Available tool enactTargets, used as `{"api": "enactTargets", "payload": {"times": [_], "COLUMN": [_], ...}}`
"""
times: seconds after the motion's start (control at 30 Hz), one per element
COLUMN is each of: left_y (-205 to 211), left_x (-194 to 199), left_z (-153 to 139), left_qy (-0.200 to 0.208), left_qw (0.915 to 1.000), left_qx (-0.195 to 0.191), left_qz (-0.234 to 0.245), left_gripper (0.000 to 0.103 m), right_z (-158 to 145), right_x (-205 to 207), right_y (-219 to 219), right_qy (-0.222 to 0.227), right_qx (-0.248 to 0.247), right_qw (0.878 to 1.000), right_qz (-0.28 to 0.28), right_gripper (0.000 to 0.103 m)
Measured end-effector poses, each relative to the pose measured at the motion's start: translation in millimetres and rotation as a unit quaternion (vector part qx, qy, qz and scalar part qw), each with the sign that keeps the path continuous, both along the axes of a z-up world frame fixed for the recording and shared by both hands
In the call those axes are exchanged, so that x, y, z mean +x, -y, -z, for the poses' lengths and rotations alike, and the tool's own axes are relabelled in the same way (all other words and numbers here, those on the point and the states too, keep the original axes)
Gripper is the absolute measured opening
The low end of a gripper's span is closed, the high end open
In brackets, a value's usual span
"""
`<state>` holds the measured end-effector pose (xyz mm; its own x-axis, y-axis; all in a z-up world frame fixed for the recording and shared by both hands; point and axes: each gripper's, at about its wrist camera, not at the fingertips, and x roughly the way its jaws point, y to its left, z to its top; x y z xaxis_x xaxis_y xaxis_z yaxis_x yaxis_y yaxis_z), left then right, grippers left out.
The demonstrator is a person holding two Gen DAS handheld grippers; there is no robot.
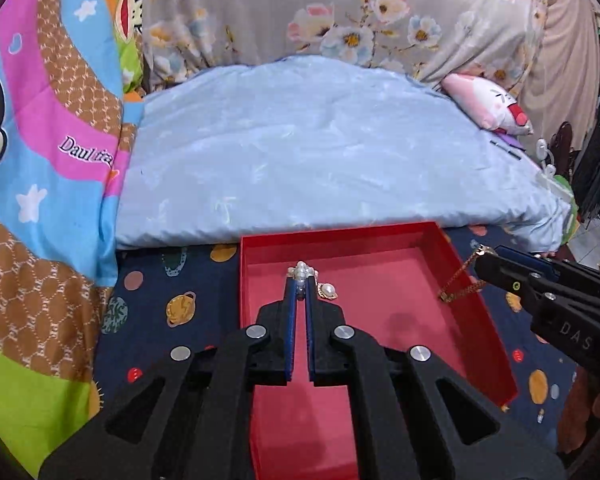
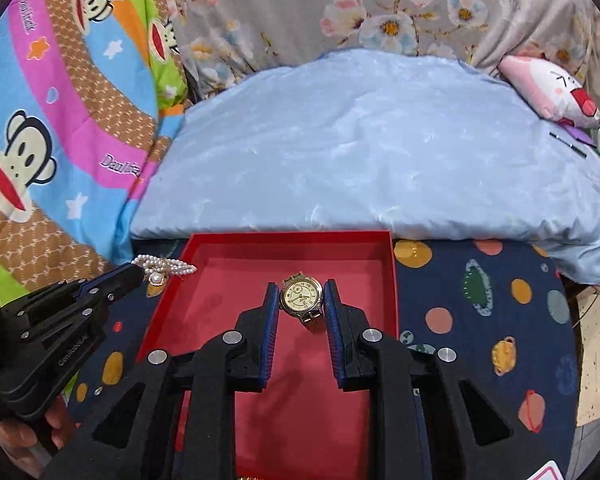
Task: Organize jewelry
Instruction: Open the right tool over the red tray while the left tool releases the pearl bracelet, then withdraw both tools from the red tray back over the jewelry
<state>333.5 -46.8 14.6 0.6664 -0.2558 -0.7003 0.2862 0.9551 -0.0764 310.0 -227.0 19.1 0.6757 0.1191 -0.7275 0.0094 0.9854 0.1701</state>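
While both pieces hang over the red box (image 2: 394, 280) unreleased, its floor looks bare: left tool (image 1: 300, 286) pinches pearls (image 1: 302, 270) at 12 o'clock, right tool (image 2: 301, 300) clamps watch (image 2: 301, 295) at centre; placing remains, I judge.

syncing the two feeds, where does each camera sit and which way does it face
Left wrist: on the left gripper, facing down over the red box toward the blue pillow; it pinches a pearl necklace.
Right wrist: on the right gripper, same heading; it clamps a watch.
Shared: box, pillow, each other's gripper.
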Motion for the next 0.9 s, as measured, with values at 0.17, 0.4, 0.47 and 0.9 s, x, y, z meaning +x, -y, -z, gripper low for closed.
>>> {"api": "enactTargets", "payload": {"times": [0.17,0.4,0.47,0.9], "left_y": [9.4,3.4,-1.8,-68.6], "left_x": [20.3,11.2,0.2,-144.6], "left_z": [25.7,22.5,11.5,0.2], "left_qy": [-0.021,0.004,0.014,-0.002], "left_qw": [0.9995,0.9989,0.999,0.9976], "left_qx": [0.024,0.04,0.038,0.03], "left_qz": [0.0,-0.025,-0.021,-0.062], "left_gripper": [0.004,0.067,0.067,0.076], "right_z": [28.3,16.7,4.5,1.7], "right_x": [19.9,6.5,-9.1,-189.4], "right_y": [-4.2,-11.7,-8.6,8.6], "right_qy": [-0.027,0.01,0.023,0.0], "right_qx": [-0.003,-0.044,-0.044,-0.049], "right_qw": [1.0,0.999,0.999,0.997], "right_qz": [-0.004,0.001,0.004,0.061], "right_gripper": [0.023,0.037,0.042,0.052]}}
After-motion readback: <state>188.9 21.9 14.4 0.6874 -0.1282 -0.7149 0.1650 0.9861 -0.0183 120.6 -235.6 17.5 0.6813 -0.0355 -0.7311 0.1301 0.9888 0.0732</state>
